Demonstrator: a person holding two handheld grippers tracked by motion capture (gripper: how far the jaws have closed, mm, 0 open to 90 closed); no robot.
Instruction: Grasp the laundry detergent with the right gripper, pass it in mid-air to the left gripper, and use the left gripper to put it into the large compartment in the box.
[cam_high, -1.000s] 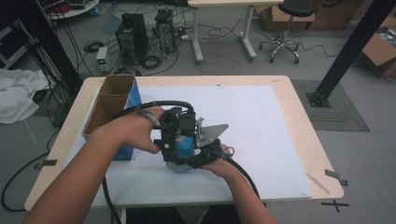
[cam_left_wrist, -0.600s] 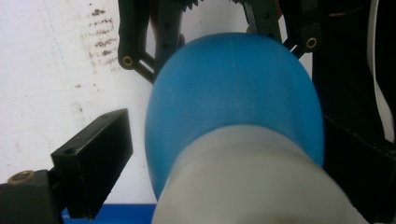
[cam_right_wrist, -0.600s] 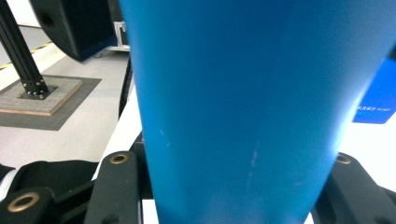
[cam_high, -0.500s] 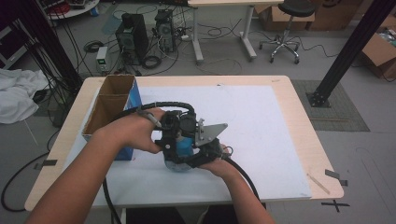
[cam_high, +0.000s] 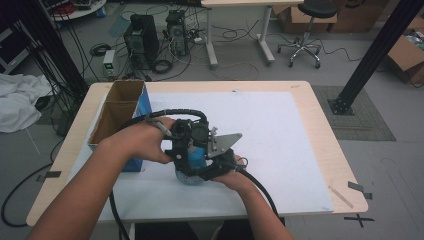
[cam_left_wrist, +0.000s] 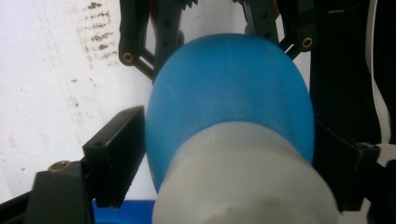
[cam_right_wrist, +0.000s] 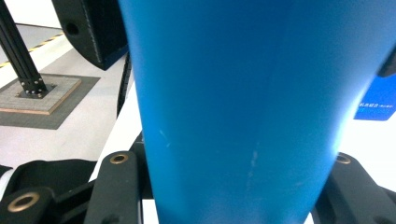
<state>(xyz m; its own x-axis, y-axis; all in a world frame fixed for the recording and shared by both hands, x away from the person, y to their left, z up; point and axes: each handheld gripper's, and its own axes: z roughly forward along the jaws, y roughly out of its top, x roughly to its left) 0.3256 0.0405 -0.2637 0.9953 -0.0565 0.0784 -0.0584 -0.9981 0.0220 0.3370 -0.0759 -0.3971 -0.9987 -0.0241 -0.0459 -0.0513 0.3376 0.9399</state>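
Note:
A blue bottle (cam_high: 198, 153) with a white cap end (cam_left_wrist: 243, 186) is held between two hands above the front middle of the table. My right gripper (cam_right_wrist: 231, 186) is shut on the bottle's blue body (cam_right_wrist: 233, 93). From the other end my left gripper (cam_left_wrist: 229, 140) reaches over the white cap. Its jaws have just been closing, and they now lie against the blue shoulder (cam_left_wrist: 229, 93) on both sides. In the high view the left gripper (cam_high: 181, 142) and right gripper (cam_high: 216, 161) meet at the bottle.
An open cardboard box with a blue side (cam_high: 117, 115) stands at the table's left. A white sheet (cam_high: 280, 135) covers most of the wooden table (cam_high: 325, 125). Cables trail from both grippers toward the front edge.
Both hands and the bottle stay in the same spot. No other movement is visible in the high view.

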